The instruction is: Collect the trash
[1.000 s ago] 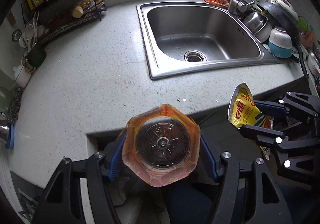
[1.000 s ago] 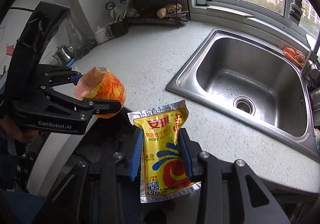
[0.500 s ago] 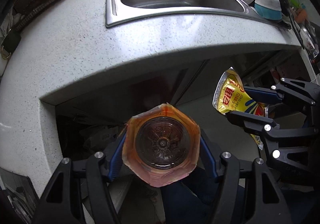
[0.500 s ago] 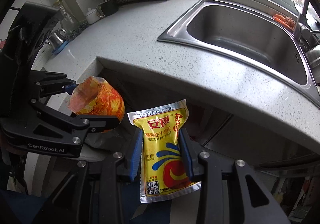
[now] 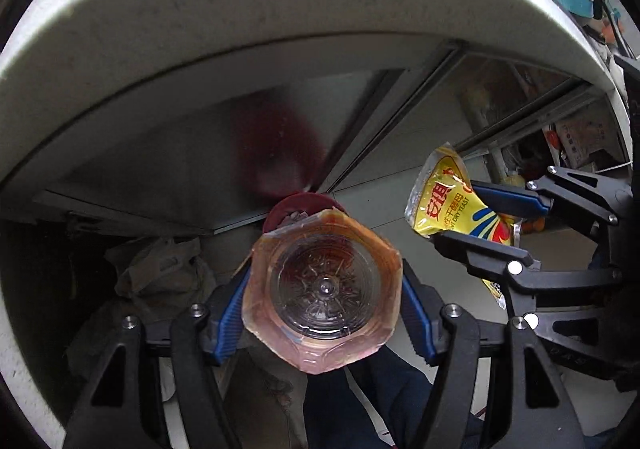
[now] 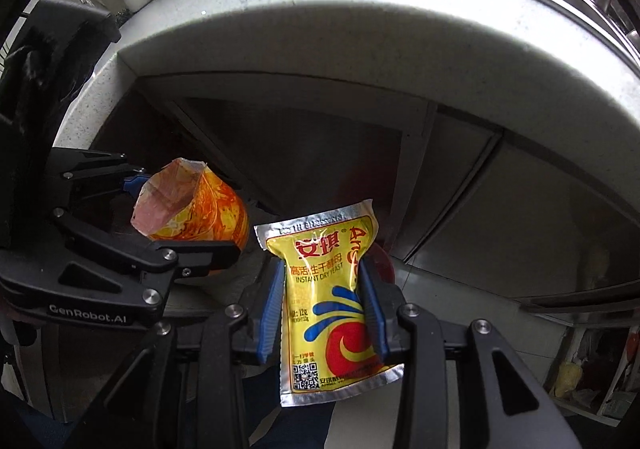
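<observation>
My left gripper (image 5: 322, 307) is shut on an empty plastic bottle with an orange wrapper (image 5: 322, 289), seen bottom-on; the same bottle (image 6: 196, 209) shows at the left of the right wrist view. A yellow instant dry yeast packet (image 6: 324, 297) stands upright between the blue pads of my right gripper (image 6: 322, 309), which is shut on it. That packet (image 5: 452, 201) also appears at the right of the left wrist view. Just beyond the bottle, a dark red round bin rim (image 5: 300, 205) peeks out near the floor.
The white speckled counter edge (image 5: 240, 9) arches overhead in both views, with grey cabinet doors (image 6: 460, 185) below it. A crumpled grey bag (image 5: 160, 269) lies in the dark open space at the left. Cluttered shelves (image 5: 576, 137) stand at the right. Dark trouser legs (image 5: 360, 401) are beneath the grippers.
Both grippers have dropped from above the countertop to below its edge, each still holding its item. The sink has left view and the cabinet fronts and red bin have come into sight.
</observation>
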`<state>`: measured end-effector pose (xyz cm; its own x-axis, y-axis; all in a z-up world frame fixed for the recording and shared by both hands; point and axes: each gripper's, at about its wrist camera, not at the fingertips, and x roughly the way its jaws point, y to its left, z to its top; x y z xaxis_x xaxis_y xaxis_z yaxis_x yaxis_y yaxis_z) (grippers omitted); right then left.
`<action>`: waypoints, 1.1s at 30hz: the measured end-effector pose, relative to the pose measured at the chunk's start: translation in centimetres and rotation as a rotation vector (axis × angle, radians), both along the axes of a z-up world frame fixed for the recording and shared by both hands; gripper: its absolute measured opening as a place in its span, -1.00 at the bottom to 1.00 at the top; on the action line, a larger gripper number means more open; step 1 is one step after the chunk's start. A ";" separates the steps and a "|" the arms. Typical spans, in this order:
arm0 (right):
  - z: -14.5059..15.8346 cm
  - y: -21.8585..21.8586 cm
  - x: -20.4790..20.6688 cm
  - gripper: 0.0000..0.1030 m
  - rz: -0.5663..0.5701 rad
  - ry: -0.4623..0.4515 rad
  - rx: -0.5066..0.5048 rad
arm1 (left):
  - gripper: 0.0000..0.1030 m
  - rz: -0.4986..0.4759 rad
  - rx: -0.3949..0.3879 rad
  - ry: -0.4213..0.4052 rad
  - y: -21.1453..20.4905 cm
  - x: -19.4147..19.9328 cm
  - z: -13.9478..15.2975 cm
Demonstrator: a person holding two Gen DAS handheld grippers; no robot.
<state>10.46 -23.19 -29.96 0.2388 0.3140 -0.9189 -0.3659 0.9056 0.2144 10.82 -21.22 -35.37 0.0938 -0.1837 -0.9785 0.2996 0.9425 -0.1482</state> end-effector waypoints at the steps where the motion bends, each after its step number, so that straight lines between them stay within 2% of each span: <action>1: -0.6 0.3 0.3 -0.31 0.006 0.000 0.000 | 0.25 -0.006 0.005 0.002 -0.2 0.0 -0.4; 6: -2.4 1.7 0.8 -0.25 0.030 -0.002 -0.012 | 0.27 -0.037 0.030 0.014 -1.0 -0.5 -1.3; 9: -2.9 2.1 1.0 -0.22 0.048 -0.002 -0.010 | 0.27 -0.040 0.005 0.013 -0.7 -0.8 -1.2; 11: -2.9 2.2 0.6 -0.20 0.056 -0.014 -0.010 | 0.41 -0.043 -0.017 -0.001 -0.1 -0.8 -1.2; 14: -2.7 2.3 0.3 -0.17 0.061 -0.011 -0.005 | 0.50 -0.053 -0.021 -0.020 0.3 -0.9 -1.0; 18: -2.4 2.2 0.1 0.06 0.050 0.006 0.006 | 0.66 -0.042 -0.011 -0.039 0.6 -0.7 0.6; 22: 0.0 1.6 -0.6 0.34 0.037 -0.008 0.023 | 0.72 -0.005 -0.022 -0.063 1.4 -1.2 2.8; 27: 3.4 -0.1 -2.5 0.52 0.031 -0.061 0.029 | 0.85 0.028 0.013 -0.129 1.7 -2.6 6.6; 29: 4.9 -0.2 -2.9 0.62 0.027 -0.085 0.027 | 0.99 0.059 0.029 -0.165 2.1 -3.3 8.5; 32: 7.5 -0.6 -3.5 0.82 0.015 -0.116 0.029 | 1.00 0.115 0.023 -0.219 3.1 -4.3 11.6; 33: 8.4 -0.7 -3.5 0.96 0.010 -0.128 0.034 | 1.00 0.133 0.023 -0.238 3.3 -4.7 12.6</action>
<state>7.01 -23.89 -21.54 0.3504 0.3474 -0.8698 -0.4011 0.8949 0.1958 6.08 -17.92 -22.73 0.3435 -0.1328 -0.9297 0.1968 0.9782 -0.0670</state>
